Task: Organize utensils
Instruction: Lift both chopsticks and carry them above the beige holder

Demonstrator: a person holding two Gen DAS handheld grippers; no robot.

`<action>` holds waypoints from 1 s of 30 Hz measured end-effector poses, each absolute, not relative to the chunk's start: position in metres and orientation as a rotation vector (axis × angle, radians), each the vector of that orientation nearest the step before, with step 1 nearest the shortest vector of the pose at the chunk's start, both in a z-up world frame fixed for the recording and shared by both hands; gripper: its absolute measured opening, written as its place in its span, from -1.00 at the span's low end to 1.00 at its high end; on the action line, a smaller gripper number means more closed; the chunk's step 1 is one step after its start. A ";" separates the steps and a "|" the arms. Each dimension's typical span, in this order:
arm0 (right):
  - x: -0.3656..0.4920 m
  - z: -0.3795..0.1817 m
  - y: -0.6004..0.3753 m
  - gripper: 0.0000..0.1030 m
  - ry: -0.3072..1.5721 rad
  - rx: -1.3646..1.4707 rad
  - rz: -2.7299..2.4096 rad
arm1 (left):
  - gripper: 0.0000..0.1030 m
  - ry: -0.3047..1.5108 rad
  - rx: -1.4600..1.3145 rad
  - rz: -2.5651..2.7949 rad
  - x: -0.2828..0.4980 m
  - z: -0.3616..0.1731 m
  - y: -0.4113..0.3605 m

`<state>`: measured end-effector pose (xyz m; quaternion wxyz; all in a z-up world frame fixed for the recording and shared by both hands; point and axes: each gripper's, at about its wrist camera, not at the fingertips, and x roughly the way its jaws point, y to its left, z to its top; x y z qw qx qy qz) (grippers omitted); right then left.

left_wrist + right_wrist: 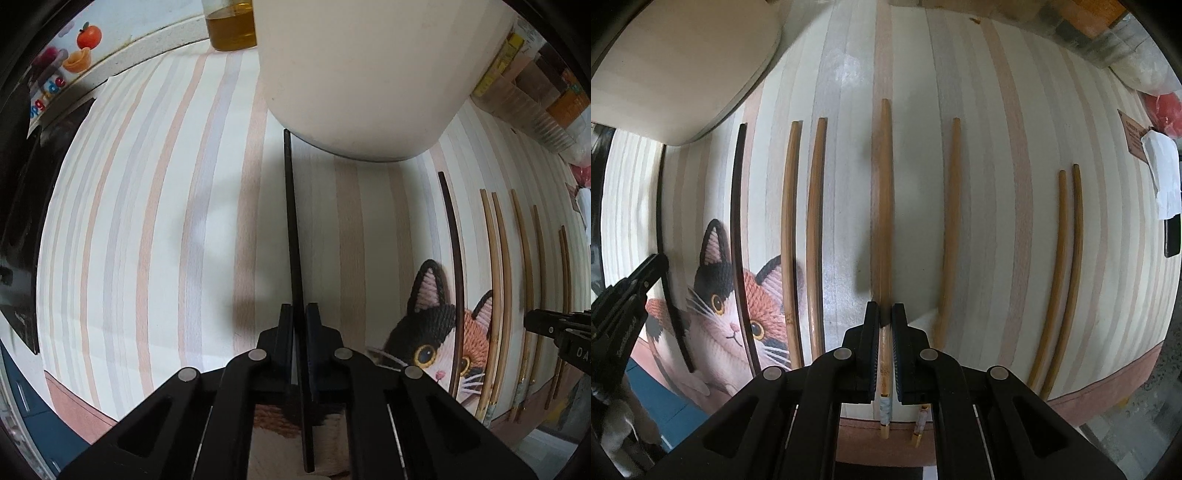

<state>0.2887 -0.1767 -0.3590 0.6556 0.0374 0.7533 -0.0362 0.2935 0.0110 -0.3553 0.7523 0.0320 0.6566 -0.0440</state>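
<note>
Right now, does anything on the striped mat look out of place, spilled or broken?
Nothing looks spilled or broken. The chopsticks are just not sorted yet: one black chopstick lies alone among the bamboo chopsticks spread over the mat, while its likely partner is in the left tongs. The right tongs grip a bamboo one.

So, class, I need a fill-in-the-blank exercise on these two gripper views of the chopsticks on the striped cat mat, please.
1. The left gripper is shut on a thin ____ chopstick.
2. The right gripper is shut on a long ____ bamboo chopstick.
3. The striped mat shows a knitted ____.
4. The large cream ceramic pot stands ____ the mat.

Missing words: black; brown; cat; on
</note>
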 end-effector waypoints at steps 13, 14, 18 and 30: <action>0.263 -0.303 -0.182 -0.87 1.511 0.188 -0.012 | -0.93 1.340 -0.042 -0.116 0.262 -0.297 0.042; 0.263 -0.296 -0.182 -0.87 1.492 0.196 -0.004 | -0.93 1.327 -0.048 -0.117 0.259 -0.291 0.045; 0.260 -0.262 -0.180 -0.87 1.413 0.228 0.026 | -0.93 1.268 -0.083 -0.116 0.255 -0.261 0.053; 0.287 -0.118 -0.167 -0.88 1.074 0.318 0.132 | -0.93 0.967 -0.243 -0.144 0.287 -0.121 0.082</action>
